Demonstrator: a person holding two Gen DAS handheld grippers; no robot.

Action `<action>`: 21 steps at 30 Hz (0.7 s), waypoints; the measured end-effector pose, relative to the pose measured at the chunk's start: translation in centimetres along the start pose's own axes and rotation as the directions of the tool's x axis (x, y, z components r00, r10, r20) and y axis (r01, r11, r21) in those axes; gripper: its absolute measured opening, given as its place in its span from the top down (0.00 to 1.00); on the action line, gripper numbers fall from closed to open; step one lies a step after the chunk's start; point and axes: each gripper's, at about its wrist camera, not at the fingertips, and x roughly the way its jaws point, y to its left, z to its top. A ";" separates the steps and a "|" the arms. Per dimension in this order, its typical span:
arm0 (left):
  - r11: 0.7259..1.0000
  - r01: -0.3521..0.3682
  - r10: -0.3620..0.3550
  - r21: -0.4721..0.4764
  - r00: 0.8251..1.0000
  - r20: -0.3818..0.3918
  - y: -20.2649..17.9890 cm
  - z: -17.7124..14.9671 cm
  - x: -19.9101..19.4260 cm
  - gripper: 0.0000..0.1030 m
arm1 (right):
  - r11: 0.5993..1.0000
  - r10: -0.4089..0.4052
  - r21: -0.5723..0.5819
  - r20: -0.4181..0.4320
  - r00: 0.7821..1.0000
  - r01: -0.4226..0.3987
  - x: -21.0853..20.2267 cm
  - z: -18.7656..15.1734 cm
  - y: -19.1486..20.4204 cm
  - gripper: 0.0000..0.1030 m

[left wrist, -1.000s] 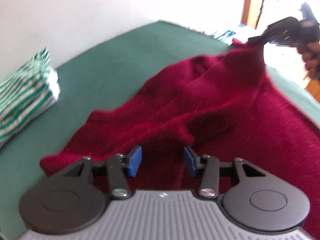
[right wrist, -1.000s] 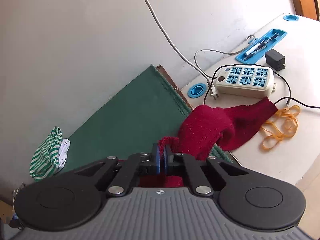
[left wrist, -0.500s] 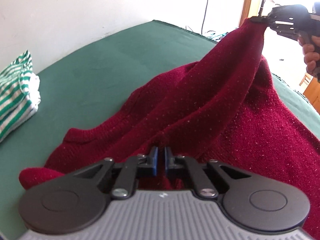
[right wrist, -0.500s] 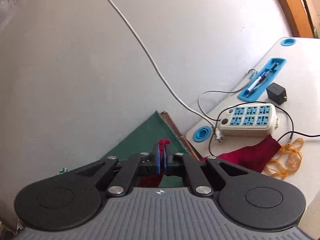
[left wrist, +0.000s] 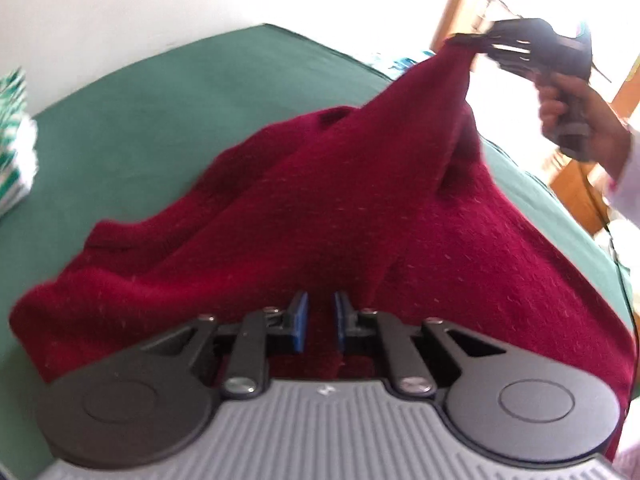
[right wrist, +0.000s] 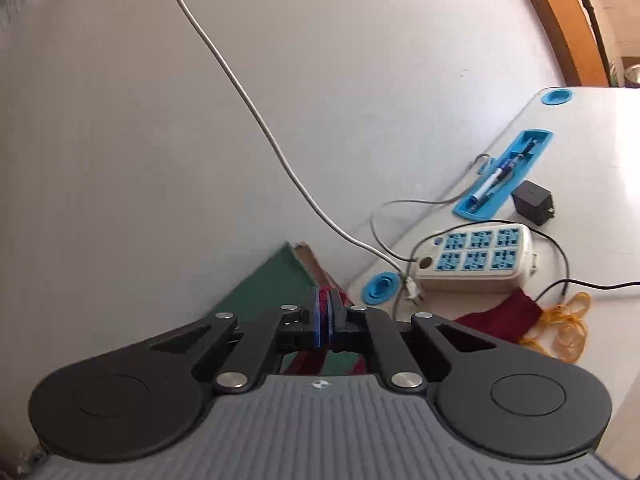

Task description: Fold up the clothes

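Observation:
A dark red knit sweater [left wrist: 340, 208] lies on the green cloth-covered table [left wrist: 160, 92], one part pulled up into a peak. My right gripper [left wrist: 476, 40] is shut on that peak at the upper right of the left wrist view. In the right wrist view its pads [right wrist: 324, 316] are pressed together on a sliver of red fabric, and a sleeve end [right wrist: 500, 316] lies on the white desk. My left gripper [left wrist: 320, 320] has its jaws slightly apart over the sweater's near edge, with red fabric between and below the blue pads.
A folded green-and-white striped garment [left wrist: 16, 148] sits at the table's left edge. On the white desk [right wrist: 600, 140] to the right lie a power strip [right wrist: 476, 260], a black adapter [right wrist: 534, 202], a blue pen tray [right wrist: 504, 176], cables and orange rubber bands [right wrist: 560, 328].
My left gripper closed on the sweater's near edge, then parted slightly. My right gripper lifted its pinch of sweater higher, raising the peak.

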 end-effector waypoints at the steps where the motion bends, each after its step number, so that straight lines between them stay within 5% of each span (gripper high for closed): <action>1: 1.000 -0.014 0.014 0.024 1.000 -0.006 -0.1 0.4 0.1 0.86 | 0.999 -0.038 -0.019 -0.014 0.999 0.038 0.2 -0.3 -0.1 0.96; 2: 0.999 -0.033 0.033 0.026 0.999 -0.002 0.1 0.8 0.4 0.74 | 0.998 -0.052 -0.024 -0.018 0.998 0.051 0.1 -0.6 -0.2 0.96; 7: 0.987 -0.161 0.161 0.025 0.987 -0.023 1.6 2.1 3.2 0.53 | 0.999 -0.034 -0.034 -0.002 0.999 0.034 -0.5 -0.9 0.0 0.96; 9: 0.990 -0.140 0.140 -0.007 0.990 -0.007 2.3 2.4 3.2 0.54 | 1.000 -0.007 0.005 0.002 1.000 0.007 -0.9 -0.5 -0.3 0.96; 11: 0.993 -0.118 0.118 -0.021 0.993 -0.006 2.3 3.1 3.0 0.67 | 0.996 0.050 0.070 0.009 0.999 -0.050 -1.3 0.0 -0.9 0.96; 16: 0.992 -0.113 0.114 0.057 0.994 0.000 1.1 4.9 4.9 0.75 | 0.976 0.166 0.141 0.019 0.986 -0.167 -2.0 0.7 -0.5 0.96; 21: 0.988 -0.143 0.142 0.056 0.990 0.024 2.0 6.3 6.4 0.69 | 0.947 0.238 0.213 0.039 0.971 -0.241 -2.7 1.2 0.0 0.96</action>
